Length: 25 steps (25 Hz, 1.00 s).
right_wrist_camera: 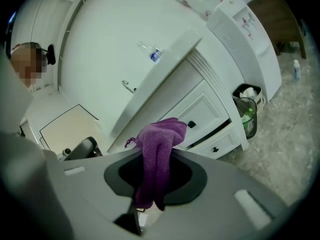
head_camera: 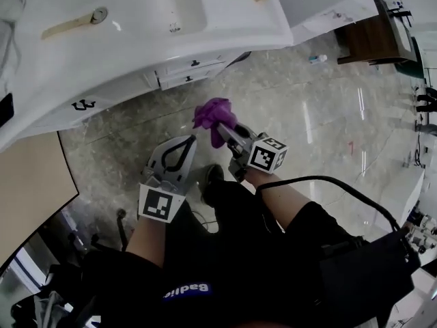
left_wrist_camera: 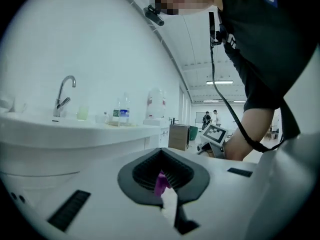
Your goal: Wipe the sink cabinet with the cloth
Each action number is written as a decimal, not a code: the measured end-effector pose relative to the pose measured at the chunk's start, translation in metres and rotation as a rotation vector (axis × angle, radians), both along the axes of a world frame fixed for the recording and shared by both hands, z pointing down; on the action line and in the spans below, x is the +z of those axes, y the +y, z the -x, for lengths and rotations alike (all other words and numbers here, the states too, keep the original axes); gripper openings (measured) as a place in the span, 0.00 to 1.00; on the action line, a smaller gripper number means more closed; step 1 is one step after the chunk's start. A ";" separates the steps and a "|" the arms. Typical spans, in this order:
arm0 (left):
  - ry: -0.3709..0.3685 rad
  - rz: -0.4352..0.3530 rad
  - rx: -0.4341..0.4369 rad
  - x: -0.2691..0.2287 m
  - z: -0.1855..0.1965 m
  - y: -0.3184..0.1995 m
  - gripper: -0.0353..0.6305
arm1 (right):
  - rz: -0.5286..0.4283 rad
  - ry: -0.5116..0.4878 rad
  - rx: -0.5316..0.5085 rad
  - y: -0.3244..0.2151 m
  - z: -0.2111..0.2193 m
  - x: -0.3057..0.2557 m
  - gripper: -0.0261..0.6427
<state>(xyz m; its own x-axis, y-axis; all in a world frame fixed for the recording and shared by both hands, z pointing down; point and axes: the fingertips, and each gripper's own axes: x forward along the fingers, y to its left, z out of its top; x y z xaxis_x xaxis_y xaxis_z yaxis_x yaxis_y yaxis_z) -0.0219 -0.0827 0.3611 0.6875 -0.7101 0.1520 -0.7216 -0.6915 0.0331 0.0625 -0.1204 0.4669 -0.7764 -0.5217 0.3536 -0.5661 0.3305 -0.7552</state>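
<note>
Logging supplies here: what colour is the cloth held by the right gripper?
Purple. The cloth shows best in the right gripper view.

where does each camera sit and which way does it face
Head view: on the person's head, facing steeply down at the sink cabinet and floor; shows torso, left gripper, right gripper clamping the purple cloth.
Left gripper view: on the left gripper, facing sideways past its shut jaws to the faucet; shows torso and right arm.
Right gripper view: on the right gripper, facing the cabinet's drawers past the cloth.
Shared: head and right gripper views show cloth and drawers.
</note>
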 end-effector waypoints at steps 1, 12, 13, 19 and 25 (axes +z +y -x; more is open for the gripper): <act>-0.003 0.007 0.008 -0.022 -0.003 0.008 0.06 | -0.009 0.002 -0.010 0.007 -0.002 -0.024 0.15; -0.133 -0.044 0.027 -0.231 -0.038 0.089 0.06 | -0.193 -0.043 -0.212 0.083 -0.006 -0.246 0.15; -0.123 -0.042 0.016 -0.246 -0.043 0.095 0.06 | -0.215 -0.039 -0.238 0.090 -0.008 -0.260 0.15; 0.003 0.048 -0.023 -0.303 -0.067 0.143 0.06 | -0.312 0.016 -0.297 0.140 -0.028 -0.318 0.15; 0.040 0.059 0.041 -0.330 -0.055 0.178 0.06 | -0.410 0.079 -0.239 0.171 -0.027 -0.352 0.15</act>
<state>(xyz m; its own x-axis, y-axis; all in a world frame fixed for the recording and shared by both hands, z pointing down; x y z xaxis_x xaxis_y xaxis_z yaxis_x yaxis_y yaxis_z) 0.0336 0.0956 0.0314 0.7221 -0.6720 0.1641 -0.6900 -0.7165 0.1026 0.0895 0.0511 0.1153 -0.8706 -0.4405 0.2189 -0.4883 0.7204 -0.4925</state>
